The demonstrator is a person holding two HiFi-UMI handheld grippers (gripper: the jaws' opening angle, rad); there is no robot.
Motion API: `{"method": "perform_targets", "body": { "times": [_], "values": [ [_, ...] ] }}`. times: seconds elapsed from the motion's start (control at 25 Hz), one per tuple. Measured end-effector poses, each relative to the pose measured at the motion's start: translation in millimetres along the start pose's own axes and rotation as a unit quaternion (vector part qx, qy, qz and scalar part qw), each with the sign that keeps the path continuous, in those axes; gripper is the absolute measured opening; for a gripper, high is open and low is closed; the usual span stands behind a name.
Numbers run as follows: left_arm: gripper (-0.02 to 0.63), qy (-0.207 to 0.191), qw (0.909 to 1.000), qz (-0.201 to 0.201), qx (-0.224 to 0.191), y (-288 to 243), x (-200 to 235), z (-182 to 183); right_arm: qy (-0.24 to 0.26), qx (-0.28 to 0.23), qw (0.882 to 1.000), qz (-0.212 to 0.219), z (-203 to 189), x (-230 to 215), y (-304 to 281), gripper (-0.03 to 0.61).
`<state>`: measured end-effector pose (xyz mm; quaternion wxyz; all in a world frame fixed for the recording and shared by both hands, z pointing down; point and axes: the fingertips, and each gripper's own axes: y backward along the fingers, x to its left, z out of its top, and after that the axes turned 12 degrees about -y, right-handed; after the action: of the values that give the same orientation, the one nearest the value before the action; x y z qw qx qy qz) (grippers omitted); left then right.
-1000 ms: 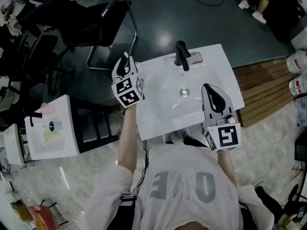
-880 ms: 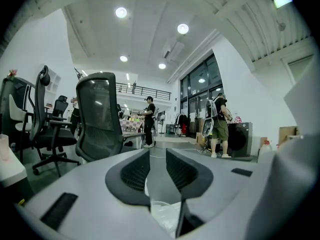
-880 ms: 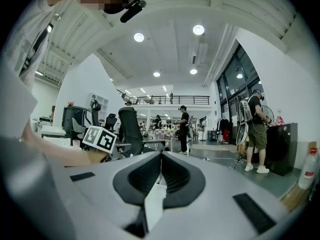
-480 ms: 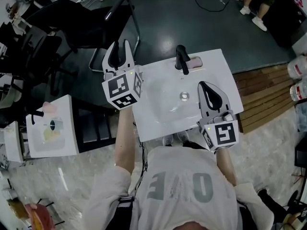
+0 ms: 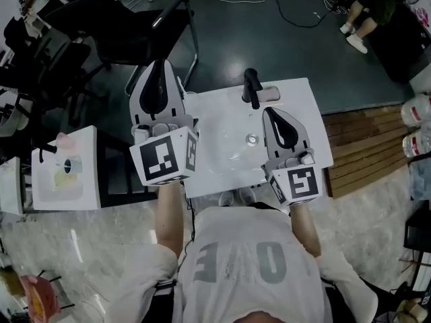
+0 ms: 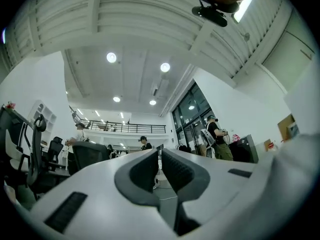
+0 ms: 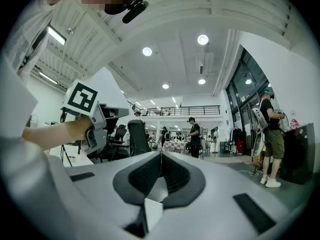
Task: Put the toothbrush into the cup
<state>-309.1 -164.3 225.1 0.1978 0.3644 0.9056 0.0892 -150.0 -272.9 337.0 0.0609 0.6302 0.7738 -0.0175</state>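
I see no toothbrush or cup that I can tell for sure in any view. A pale pink object [image 5: 270,94] lies beside the black faucet [image 5: 250,86] on the white sink [image 5: 229,123]. My left gripper [image 5: 157,64] is held up over the sink's left edge, shut and holding nothing. Over the basin's right side my right gripper [image 5: 270,111] is also shut and holds nothing. Both gripper views look out across the room, not at the sink. In them the left gripper [image 6: 160,152] and the right gripper [image 7: 161,154] have their jaws together with nothing between them.
A second small white sink [image 5: 47,194] with a pink object [image 5: 64,142] stands at the left. Black office chairs [image 5: 114,25] stand behind the sink. Wooden boards [image 5: 363,147] and white containers [image 5: 415,110] lie at the right. People stand in the hall [image 7: 272,134].
Both grippers have risen toward the head camera. The left one has moved left off the basin and now looms larger. The right one has shifted slightly left over the basin.
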Motion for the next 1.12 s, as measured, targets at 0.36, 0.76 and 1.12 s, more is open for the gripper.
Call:
{"method": "perform_targets", "body": {
  "times": [0.36,0.76,1.12],
  "values": [
    [0.028,0.022,0.9989,0.034,0.023,64.3,-10.0,-19.8,-0.001,-0.008,0.999,0.033,2.9,10.3,-8.1,0.031],
    [0.028,0.033,0.9958,0.037,0.077,89.0,-23.1,-52.8,-0.017,0.021,0.998,0.053,-16.2,17.4,-9.3,0.031],
    [0.028,0.035,0.9956,0.039,0.078,92.4,-21.9,-51.5,-0.013,0.021,0.998,0.058,-15.7,22.7,-8.9,0.031]
  ]
}}
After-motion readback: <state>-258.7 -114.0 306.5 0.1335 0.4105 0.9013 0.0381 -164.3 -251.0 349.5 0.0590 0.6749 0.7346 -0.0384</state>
